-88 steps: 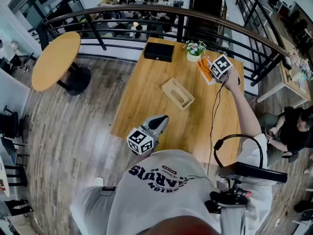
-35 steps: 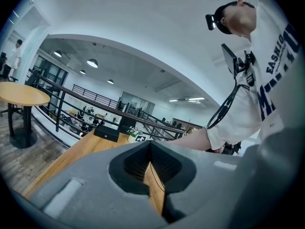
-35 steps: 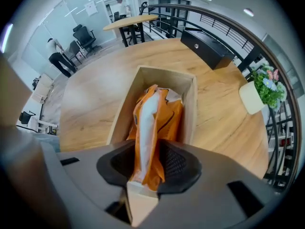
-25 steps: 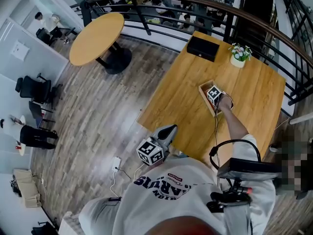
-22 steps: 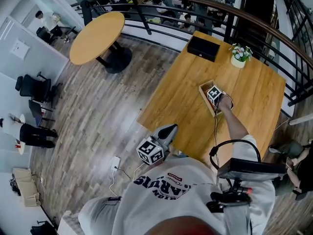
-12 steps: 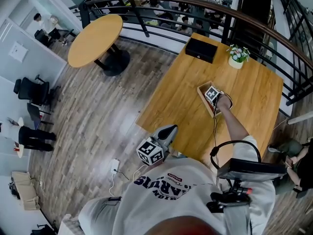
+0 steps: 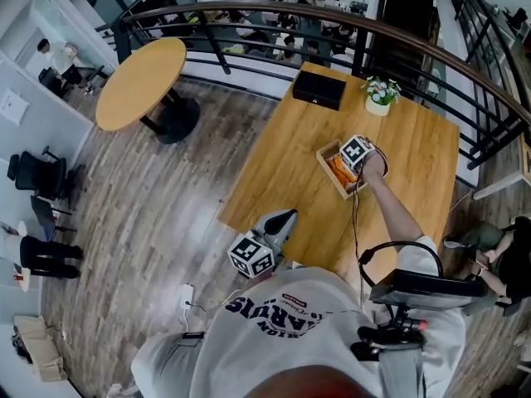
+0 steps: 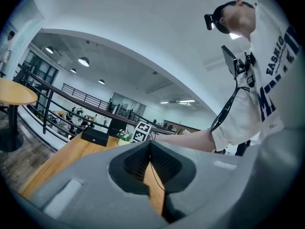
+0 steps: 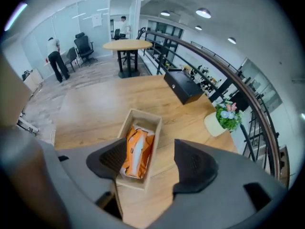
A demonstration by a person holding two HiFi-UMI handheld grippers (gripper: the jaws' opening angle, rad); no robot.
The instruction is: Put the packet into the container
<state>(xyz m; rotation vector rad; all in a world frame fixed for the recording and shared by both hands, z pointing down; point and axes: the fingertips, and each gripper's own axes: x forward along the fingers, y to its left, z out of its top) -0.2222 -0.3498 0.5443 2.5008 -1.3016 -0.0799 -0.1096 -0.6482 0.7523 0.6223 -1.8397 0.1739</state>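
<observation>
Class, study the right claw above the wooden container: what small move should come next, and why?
Probably draw the right claw up and back toward the body. The orange packet already lies inside the container, and the claw's jaws, which have just been opening, stand apart above it with nothing between them.

table (image 7: 415, 168): light wood, smooth, satin sheen, grain showing
container (image 9: 154, 144): on the table, pale bare wood or board, matt
packet (image 9: 136, 149): in the container, orange and white plastic film, glossy, crinkled
black box (image 7: 319, 89): table's far edge, matt black
pot (image 7: 377, 106): table's far edge, white, smooth
floor (image 7: 166, 189): beside the table, grey-brown wood planks, matt
railing (image 7: 249, 19): beyond the table, dark metal bars, brown top rail
left gripper (image 8: 150, 161): off the table's near edge, grey matt plastic shell; pads (image 8: 164, 163) dark, ribbed
</observation>
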